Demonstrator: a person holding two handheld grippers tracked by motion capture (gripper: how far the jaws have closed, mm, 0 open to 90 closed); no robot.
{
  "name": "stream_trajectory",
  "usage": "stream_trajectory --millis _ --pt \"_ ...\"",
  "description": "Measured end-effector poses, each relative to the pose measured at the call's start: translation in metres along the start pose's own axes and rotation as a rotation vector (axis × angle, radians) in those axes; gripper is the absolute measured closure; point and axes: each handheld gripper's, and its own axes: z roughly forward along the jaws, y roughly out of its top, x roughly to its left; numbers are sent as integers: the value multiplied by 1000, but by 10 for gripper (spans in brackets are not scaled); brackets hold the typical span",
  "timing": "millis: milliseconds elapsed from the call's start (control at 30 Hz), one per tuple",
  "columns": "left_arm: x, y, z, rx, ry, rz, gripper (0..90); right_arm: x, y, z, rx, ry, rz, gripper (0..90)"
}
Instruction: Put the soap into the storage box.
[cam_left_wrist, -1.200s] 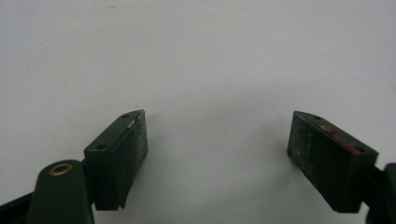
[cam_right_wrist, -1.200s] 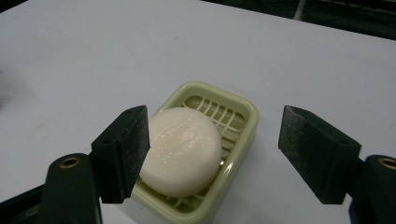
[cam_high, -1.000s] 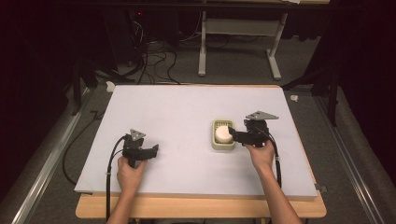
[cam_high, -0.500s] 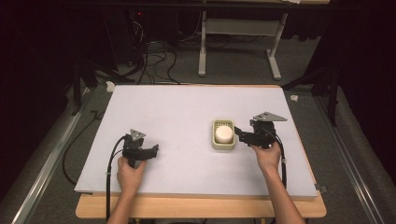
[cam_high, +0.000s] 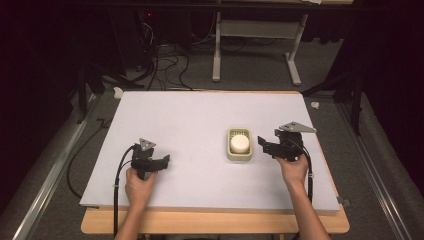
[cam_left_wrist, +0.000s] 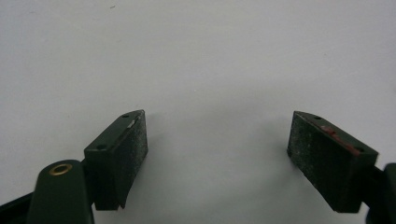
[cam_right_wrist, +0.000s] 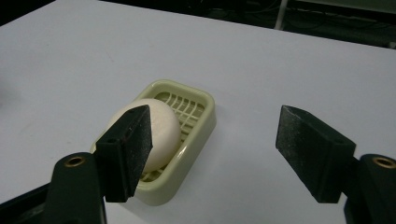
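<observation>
A pale green soap dish (cam_high: 239, 156) (cam_right_wrist: 201, 125) with a slatted floor lies right of the table's middle. A round white soap (cam_high: 240, 143) (cam_right_wrist: 161, 125) rests in it. My right gripper (cam_high: 263, 145) (cam_right_wrist: 212, 151) is open just right of the dish, a short gap away, jaws pointing left toward it with nothing between them. My left gripper (cam_high: 163, 162) (cam_left_wrist: 217, 151) rests low over the bare white table surface (cam_left_wrist: 196, 56) at the front left, open and holding nothing.
The white table top (cam_high: 190, 120) sits on a wooden board (cam_high: 210, 222) whose edge shows at the front. Beyond the far edge are metal frame legs (cam_high: 216, 50) and tangled cables (cam_high: 165, 55) on a dark floor. A small white object (cam_high: 118, 92) lies off the back-left corner.
My right gripper has drawn back to the right, away from the soap dish, leaving a gap. The left gripper, dish and soap have stayed put.
</observation>
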Motion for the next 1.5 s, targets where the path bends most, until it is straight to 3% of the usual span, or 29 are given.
stream_trajectory --millis 700,1500 --pt "0 0 0 0 0 0 205 -13 -8 -16 -10 -22 8 286" --pt "0 0 0 0 0 0 205 -29 -23 -32 -32 -40 50 288"
